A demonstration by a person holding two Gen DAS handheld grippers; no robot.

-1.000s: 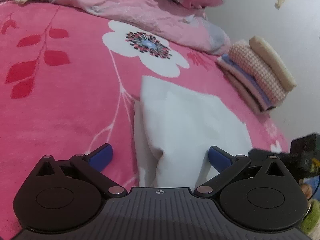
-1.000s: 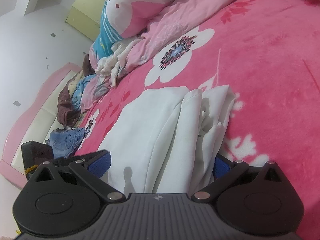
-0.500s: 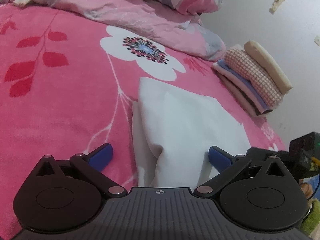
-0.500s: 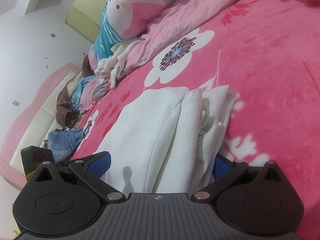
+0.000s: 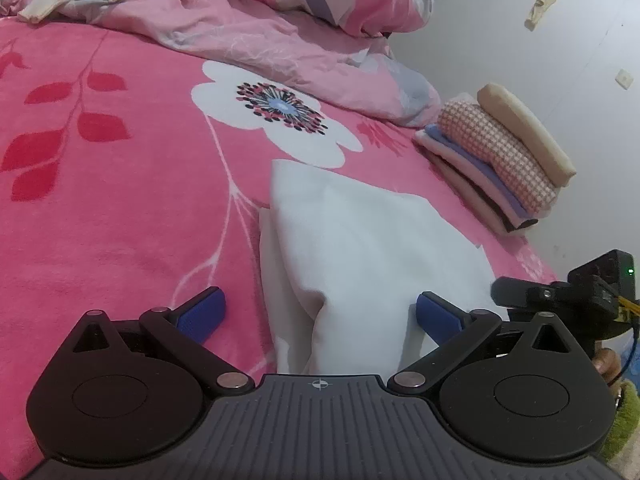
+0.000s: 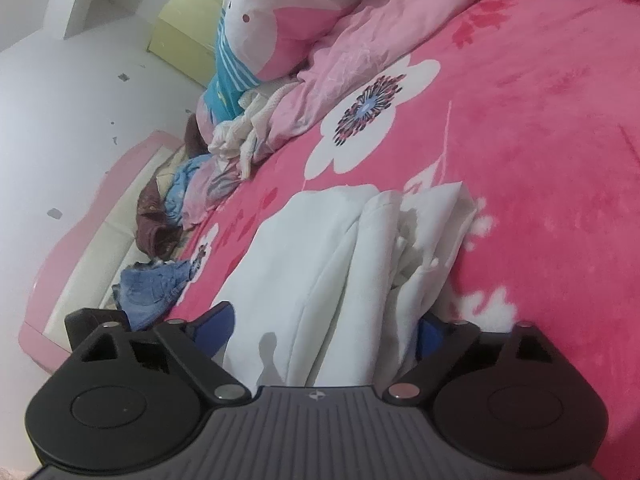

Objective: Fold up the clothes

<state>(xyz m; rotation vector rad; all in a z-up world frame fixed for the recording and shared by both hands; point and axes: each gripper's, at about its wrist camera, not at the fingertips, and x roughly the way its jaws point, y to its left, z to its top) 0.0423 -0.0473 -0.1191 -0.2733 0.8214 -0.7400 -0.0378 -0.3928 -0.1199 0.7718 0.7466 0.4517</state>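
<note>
A white garment (image 5: 360, 240) lies partly folded on the pink flowered blanket (image 5: 120, 200), its near end bunched. My left gripper (image 5: 320, 314) stands open low over that end, with the cloth between its blue pads (image 5: 202, 312) and neither pad pressing on it. In the right wrist view the same white garment (image 6: 320, 260) shows several loose layers. My right gripper (image 6: 324, 330) straddles them with its jaws closing. The cloth sits between the pads and hides part of the right one. The right gripper's black body (image 5: 560, 296) shows at the left view's right edge.
A stack of folded clothes (image 5: 500, 160) sits at the bed's far right edge by the wall. A rumpled pink quilt (image 5: 280, 52) and pillows lie at the back. Unfolded clothes (image 6: 160, 220) and a denim piece (image 6: 152, 288) are heaped along the pink bed frame (image 6: 60, 260).
The right gripper's pads have come slightly inward around the white cloth. The left view has tipped up a little. The garment lies as before.
</note>
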